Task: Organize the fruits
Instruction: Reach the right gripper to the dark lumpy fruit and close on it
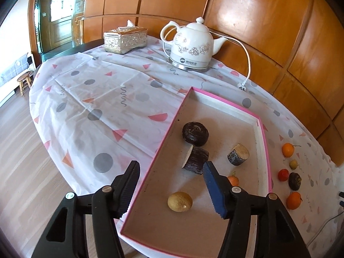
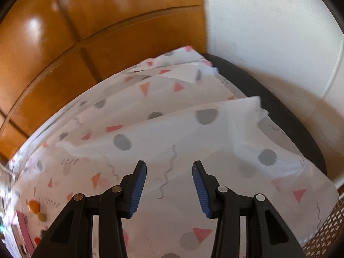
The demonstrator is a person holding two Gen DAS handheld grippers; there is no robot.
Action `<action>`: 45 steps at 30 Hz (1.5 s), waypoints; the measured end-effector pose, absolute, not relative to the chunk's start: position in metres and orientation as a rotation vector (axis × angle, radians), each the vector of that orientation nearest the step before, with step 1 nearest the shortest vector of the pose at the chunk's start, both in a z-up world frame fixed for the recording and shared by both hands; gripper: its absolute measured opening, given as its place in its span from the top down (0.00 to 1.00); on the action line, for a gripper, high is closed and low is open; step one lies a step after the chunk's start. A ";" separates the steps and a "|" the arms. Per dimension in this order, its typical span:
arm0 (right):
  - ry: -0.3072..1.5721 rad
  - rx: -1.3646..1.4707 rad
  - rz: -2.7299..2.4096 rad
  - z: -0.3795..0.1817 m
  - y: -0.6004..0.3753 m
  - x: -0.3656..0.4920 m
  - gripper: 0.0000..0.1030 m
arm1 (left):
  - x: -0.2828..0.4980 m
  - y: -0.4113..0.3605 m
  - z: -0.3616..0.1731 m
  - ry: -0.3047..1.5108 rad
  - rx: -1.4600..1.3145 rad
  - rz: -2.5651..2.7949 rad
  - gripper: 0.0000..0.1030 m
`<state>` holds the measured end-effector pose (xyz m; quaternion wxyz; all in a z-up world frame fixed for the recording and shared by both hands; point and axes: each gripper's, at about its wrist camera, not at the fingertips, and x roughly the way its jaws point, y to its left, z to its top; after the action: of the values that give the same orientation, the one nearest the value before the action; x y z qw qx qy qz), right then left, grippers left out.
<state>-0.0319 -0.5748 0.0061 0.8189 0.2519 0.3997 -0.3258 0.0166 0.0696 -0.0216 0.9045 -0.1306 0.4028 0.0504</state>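
The left gripper hangs over the near end of a pink-edged tray on a table draped in a white cloth with pink triangles and grey dots; its fingers stand apart with nothing between the pads. One finger sits outside the tray's left wall, the other inside it. A small yellow-brown fruit lies on the tray floor below the gap, touching neither pad. Farther in lie three dark chunks – a round one, a cut piece just beside it, and a pale-faced piece to the right – with a small orange fruit partly hidden behind the right finger. Outside the tray, on the cloth to its right, sit two oranges, a red fruit, a small yellowish fruit and a dark one. A white kettle and a tissue box stand at the far side. The right gripper hovers over rumpled cloth near the table's end – fingers partly open, holding nothing
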 end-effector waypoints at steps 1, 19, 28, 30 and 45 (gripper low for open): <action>0.855 0.521 -0.678 0.006 -0.571 -0.029 0.56 | 0.015 0.071 -0.022 0.832 -0.272 0.110 0.39; 1.008 0.333 -0.293 -0.011 -0.496 0.019 0.56 | -0.001 0.075 -0.029 0.841 -0.296 0.144 0.29; 1.070 0.224 -0.083 -0.022 -0.414 0.048 0.56 | -0.001 0.074 -0.027 0.827 -0.297 0.131 0.28; 1.069 0.236 -0.042 -0.023 -0.395 0.058 0.57 | -0.002 0.074 -0.026 0.822 -0.297 0.129 0.28; 1.101 0.223 0.151 -0.037 -0.298 0.104 0.57 | -0.003 0.089 -0.030 0.825 -0.342 0.164 0.26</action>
<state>0.1044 -0.2977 -0.0370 0.8435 0.1056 0.5217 0.0716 -0.0035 0.0891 -0.0303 0.8986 -0.1654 0.3987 0.0790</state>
